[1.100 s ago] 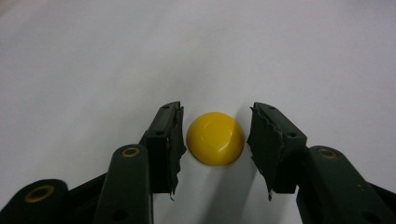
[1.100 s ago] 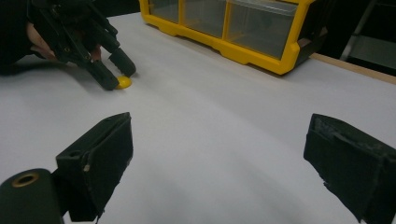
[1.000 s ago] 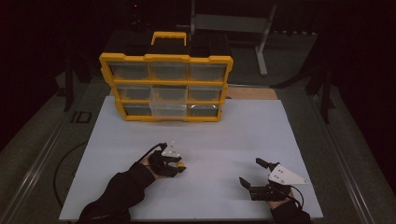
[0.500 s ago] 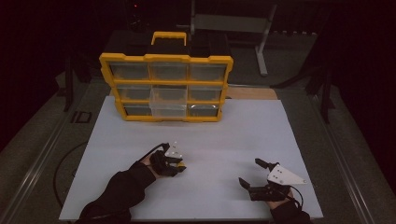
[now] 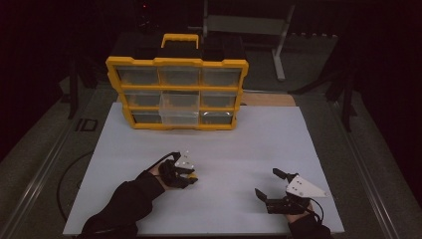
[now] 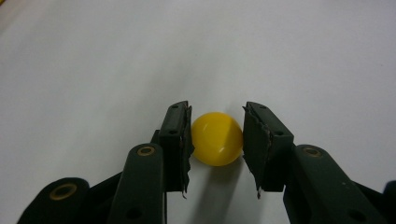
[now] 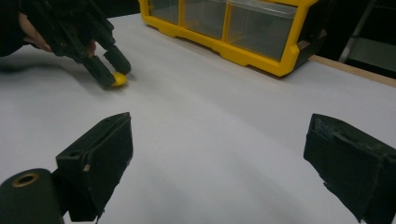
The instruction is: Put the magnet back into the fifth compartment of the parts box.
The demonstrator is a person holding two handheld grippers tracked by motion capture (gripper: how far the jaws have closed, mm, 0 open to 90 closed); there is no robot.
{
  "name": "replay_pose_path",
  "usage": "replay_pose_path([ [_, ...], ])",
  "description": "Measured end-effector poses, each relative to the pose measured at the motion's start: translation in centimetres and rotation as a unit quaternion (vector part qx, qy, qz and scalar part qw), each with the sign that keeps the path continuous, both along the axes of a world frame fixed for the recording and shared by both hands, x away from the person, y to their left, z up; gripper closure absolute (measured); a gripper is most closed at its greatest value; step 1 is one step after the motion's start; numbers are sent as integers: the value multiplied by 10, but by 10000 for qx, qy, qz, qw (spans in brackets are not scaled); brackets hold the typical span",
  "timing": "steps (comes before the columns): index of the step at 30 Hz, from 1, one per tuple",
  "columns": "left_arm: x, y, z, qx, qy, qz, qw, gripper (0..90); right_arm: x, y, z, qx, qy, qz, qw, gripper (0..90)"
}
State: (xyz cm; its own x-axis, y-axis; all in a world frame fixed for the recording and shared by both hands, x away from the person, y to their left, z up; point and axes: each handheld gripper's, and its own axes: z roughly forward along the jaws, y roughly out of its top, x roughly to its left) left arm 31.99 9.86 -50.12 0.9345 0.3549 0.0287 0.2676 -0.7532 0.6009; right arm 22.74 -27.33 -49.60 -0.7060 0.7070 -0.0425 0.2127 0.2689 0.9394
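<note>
A plain yellow ball (image 6: 217, 138) sits between black jaws. The surface (image 5: 259, 149) is plain white. The organizer case (image 5: 177, 93) has a yellow frame, a yellow and black handle and clear drawers.

Dim workshop: yellow parts organizer (image 5: 177, 94)

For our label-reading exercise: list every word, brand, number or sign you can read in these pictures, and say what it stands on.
None can be read.
Yellow organizer case: no label legible on its frame or clear drawers.
Yellow ball: plain, no marking.
White table sheet: blank.
Grey plate on the right tool: small dots, no lettering.
</note>
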Motion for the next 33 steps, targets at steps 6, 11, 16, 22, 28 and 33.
replay_pose_path([
  [6, 0, 2, 7, 22, 8, -47, 10000, 628, 0, 0, 1, 34, 10, -71, 10000, 85],
  [11, -2, 4, 13, 0, -8, -109, 9999, 628, 0, -1, 0, 22, 12, -102, 9999, 85],
  [16, -2, 5, 16, 121, -36, -150, 9998, 628, 1, -1, 0, 12, 18, -118, 9999, 85],
  [22, -3, 6, 23, 91, -20, -245, 9997, 628, 1, 0, 0, 14, 46, -124, 9999, 84],
  [28, -2, 6, 31, 45, 42, -349, 9994, 628, 1, -1, 0, 54, 44, -126, 9999, 85],
  [33, -3, 5, 42, 54, -2, -458, 9989, 628, 1, 0, 0, 25, 53, -117, 9999, 84],
])
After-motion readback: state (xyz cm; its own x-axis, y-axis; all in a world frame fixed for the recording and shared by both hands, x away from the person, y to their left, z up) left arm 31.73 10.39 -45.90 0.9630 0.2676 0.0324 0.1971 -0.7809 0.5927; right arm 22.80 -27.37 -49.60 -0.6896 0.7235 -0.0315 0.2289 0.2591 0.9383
